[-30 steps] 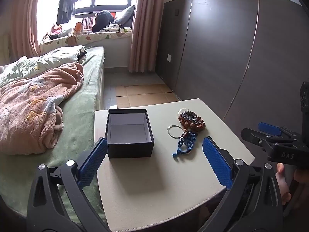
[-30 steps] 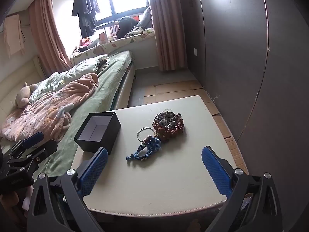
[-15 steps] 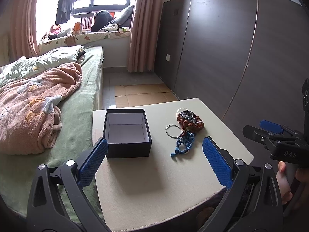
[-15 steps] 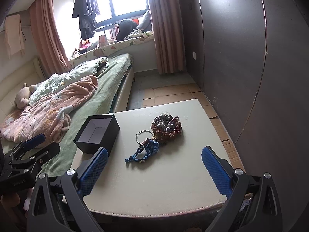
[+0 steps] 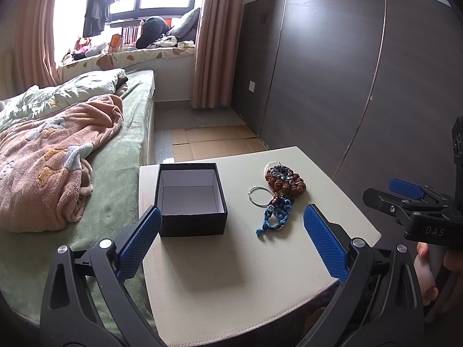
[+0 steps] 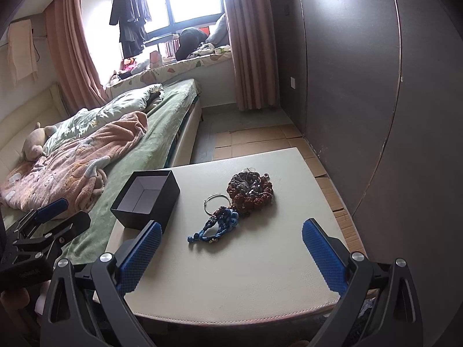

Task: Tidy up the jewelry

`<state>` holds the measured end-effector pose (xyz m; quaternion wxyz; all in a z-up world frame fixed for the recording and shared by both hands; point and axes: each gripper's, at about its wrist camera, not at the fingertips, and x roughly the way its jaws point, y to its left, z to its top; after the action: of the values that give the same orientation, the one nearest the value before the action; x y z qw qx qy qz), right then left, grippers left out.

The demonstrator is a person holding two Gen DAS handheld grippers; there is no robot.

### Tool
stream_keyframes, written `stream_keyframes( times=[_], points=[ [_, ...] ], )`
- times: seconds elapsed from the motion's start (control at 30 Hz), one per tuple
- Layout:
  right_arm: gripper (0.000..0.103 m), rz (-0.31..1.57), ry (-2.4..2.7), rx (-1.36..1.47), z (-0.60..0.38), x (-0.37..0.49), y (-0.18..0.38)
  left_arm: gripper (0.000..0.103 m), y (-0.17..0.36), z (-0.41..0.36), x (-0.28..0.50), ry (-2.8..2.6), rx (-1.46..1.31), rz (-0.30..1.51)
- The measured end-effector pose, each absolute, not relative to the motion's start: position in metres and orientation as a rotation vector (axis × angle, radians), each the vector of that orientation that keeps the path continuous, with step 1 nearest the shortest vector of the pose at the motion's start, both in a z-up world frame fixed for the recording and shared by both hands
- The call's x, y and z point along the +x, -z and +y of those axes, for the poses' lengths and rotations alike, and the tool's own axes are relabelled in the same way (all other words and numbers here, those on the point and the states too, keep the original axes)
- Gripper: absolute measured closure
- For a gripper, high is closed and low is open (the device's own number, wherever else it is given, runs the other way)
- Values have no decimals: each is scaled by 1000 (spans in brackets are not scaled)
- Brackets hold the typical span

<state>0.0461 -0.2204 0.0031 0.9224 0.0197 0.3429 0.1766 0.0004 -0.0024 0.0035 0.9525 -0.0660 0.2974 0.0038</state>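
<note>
An open black box [image 5: 191,199] [image 6: 146,199] with a white, empty inside stands on the left of a small cream table [image 5: 231,266] [image 6: 237,271]. To its right lies a jewelry heap: a brown and grey bead bracelet pile [image 5: 285,177] [image 6: 250,189], a thin silver ring [image 5: 259,196] [image 6: 217,201] and a blue knotted cord bracelet [image 5: 275,215] [image 6: 215,227]. My left gripper [image 5: 231,243] is open and empty, above the table's near edge. My right gripper [image 6: 230,248] is open and empty, also near the front edge; it shows in the left wrist view [image 5: 405,199].
A bed [image 5: 86,156] with a green sheet and a pink blanket [image 6: 72,167] runs along the table's left side. A dark wardrobe wall [image 5: 332,86] stands on the right. Cardboard sheets [image 5: 214,140] lie on the floor behind the table.
Both views have shifted slightly; the table and jewelry sit a little lower and farther in the frames. Both grippers stay open and nothing on the table has moved.
</note>
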Motion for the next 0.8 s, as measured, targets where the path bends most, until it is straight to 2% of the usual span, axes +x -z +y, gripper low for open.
stream_keyframes(
  times=[0.8],
  points=[
    [8, 692, -340, 63, -228, 47, -2, 5, -2, -4, 2, -9, -130, 605]
  ],
)
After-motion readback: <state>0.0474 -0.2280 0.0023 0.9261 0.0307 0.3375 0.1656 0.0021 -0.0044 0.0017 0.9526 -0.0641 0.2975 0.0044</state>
